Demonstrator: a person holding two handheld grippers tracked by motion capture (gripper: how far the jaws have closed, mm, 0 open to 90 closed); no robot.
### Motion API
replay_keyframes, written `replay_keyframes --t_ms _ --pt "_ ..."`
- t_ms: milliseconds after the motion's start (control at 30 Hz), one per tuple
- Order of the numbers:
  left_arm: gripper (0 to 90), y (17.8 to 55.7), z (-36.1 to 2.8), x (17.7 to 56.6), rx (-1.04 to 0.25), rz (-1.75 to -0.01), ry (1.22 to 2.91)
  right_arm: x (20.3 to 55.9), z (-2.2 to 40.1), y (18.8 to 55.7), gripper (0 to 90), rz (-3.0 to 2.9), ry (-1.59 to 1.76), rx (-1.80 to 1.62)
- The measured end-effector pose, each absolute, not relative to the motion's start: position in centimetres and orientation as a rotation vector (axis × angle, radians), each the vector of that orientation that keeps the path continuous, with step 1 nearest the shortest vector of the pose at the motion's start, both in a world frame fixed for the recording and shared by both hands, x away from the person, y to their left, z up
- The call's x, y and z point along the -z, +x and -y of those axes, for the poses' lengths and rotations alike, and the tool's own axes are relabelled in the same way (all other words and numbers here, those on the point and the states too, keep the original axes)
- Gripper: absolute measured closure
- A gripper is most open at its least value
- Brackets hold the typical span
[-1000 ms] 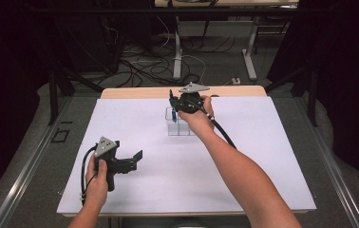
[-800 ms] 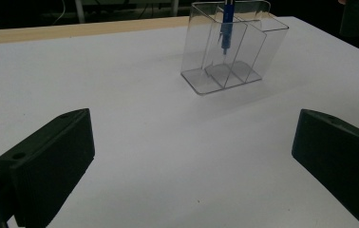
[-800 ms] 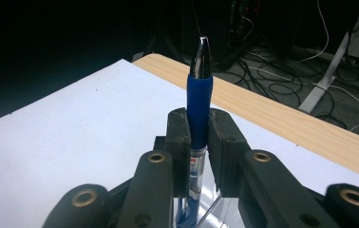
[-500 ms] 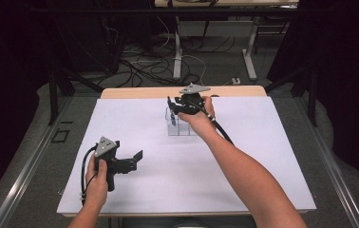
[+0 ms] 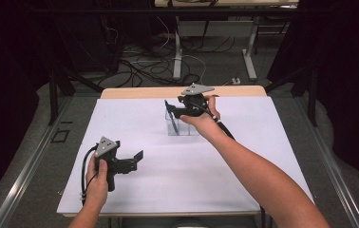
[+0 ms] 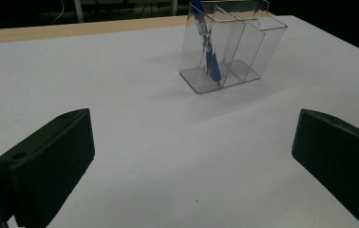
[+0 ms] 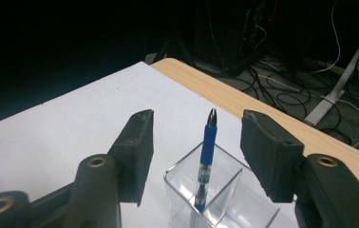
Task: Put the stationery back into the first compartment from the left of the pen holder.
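A clear acrylic holder point(image 5: 183, 126) with several compartments stands on the white table sheet point(image 5: 135, 123), at the back middle. A blue pen point(image 5: 167, 110) leans upright in its left end compartment. My right gripper point(image 5: 172, 112) hovers just over the holder. In the right gripper view the pen point(image 7: 208, 151) stands free between the two pads point(image 7: 138, 148), which have just been opening and do not touch it. My left gripper point(image 5: 138, 157) is held near the front left, wide open and empty, looking toward the holder point(image 6: 244, 52) and pen point(image 6: 209, 53).
A strip of bare wooden tabletop point(image 5: 135, 91) shows behind the sheet. Beyond it are table legs and loose cables point(image 5: 144, 64) on the floor. Metal rails point(image 5: 30, 161) run along the left side of the table.
The right gripper's jaws have parted and let go of the pen, which now stands in the holder on its own. The right hand has lifted slightly. The left hand has kept still.
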State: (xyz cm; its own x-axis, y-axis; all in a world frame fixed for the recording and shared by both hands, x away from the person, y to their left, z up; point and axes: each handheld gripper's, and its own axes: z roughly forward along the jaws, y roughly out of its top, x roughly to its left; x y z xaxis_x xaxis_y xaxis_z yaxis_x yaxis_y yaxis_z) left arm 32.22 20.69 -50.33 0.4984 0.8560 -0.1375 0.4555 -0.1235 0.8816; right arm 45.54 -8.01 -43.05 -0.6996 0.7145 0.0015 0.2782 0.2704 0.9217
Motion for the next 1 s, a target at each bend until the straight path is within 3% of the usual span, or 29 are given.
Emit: replay_keyframes --t_ms 267,600,900,1000 --pt "0.3 32.2 -20.5 50.3 -0.499 -1.113 1.750 42.8 9.9 44.0 41.2 -2.161 0.906 -1.362" --pt "0.3 32.1 -20.5 50.3 -0.507 -1.108 1.758 42.4 14.4 42.2 20.1 -2.068 0.981 -1.360" --pt "0.3 32.1 -20.5 50.3 -0.511 -1.094 1.779 44.0 18.8 38.5 13.9 -2.045 1.092 -1.329" --pt "0.3 32.1 -20.4 50.3 -0.508 -1.087 1.785 45.0 20.0 37.4 1.6 -2.055 1.094 -1.331"
